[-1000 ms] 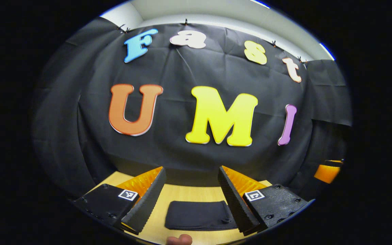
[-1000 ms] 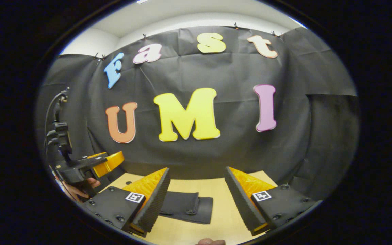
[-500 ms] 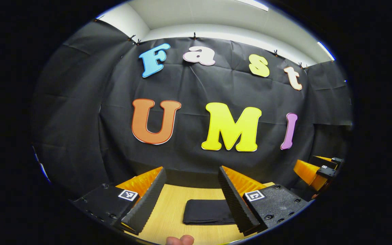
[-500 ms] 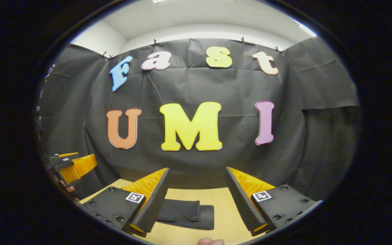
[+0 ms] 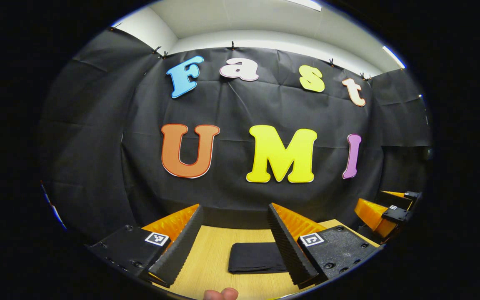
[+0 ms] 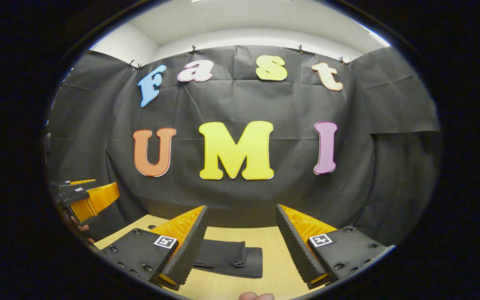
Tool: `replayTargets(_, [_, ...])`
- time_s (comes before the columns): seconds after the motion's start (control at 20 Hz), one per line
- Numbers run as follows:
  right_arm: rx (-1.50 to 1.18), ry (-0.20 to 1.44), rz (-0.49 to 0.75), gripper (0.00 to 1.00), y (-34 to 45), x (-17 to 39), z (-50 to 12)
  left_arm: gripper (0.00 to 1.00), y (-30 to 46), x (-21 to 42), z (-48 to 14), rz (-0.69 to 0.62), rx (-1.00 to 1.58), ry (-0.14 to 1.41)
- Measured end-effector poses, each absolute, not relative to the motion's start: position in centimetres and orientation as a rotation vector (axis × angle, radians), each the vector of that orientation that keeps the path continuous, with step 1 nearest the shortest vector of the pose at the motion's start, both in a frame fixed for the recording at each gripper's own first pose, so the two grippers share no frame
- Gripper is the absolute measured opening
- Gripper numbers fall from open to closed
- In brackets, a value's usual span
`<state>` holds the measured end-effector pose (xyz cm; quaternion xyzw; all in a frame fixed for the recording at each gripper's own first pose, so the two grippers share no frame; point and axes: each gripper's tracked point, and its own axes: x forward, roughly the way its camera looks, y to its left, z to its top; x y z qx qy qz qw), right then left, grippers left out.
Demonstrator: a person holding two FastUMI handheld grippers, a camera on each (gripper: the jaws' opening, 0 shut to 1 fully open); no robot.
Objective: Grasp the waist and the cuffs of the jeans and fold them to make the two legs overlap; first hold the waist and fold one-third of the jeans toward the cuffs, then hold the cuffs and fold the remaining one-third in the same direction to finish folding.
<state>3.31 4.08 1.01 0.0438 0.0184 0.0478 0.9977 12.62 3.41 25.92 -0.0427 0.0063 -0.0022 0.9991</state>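
The dark jeans (image 5: 254, 257) lie folded into a small flat packet on the wooden table (image 5: 215, 254), seen low in the left gripper view. In the right gripper view the same jeans (image 6: 229, 260) lie flat with a button showing on the top layer. My left gripper (image 5: 235, 223) is held above the table, open, nothing between its fingers. My right gripper (image 6: 242, 223) is also open and holds nothing, raised above the table. The left gripper (image 6: 83, 196) shows at the left edge of the right gripper view, and the right gripper (image 5: 386, 210) shows at the right edge of the left gripper view.
The black cloth wall stands close behind the table (image 6: 273, 262). A fingertip (image 5: 221, 294) of the holding hand shows at the bottom of the left gripper view, and another fingertip (image 6: 256, 296) at the bottom of the right gripper view.
Both grippers have risen and drawn back from the folded jeans, which now look smaller and farther. The left gripper has dropped lower at the left edge of the right gripper view.
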Motion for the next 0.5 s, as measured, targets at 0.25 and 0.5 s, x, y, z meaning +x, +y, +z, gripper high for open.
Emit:
replayTargets(0.25, [0.074,0.027,0.093,0.99,4.04,3.14,1.37,0.98,3.38,12.55,26.07,-0.003,-0.078,0.002])
replayTargets(0.5, [0.073,0.024,0.11,0.94,4.5,2.79,1.43,0.98,3.69,12.39,26.25,0.01,-0.058,0.001])
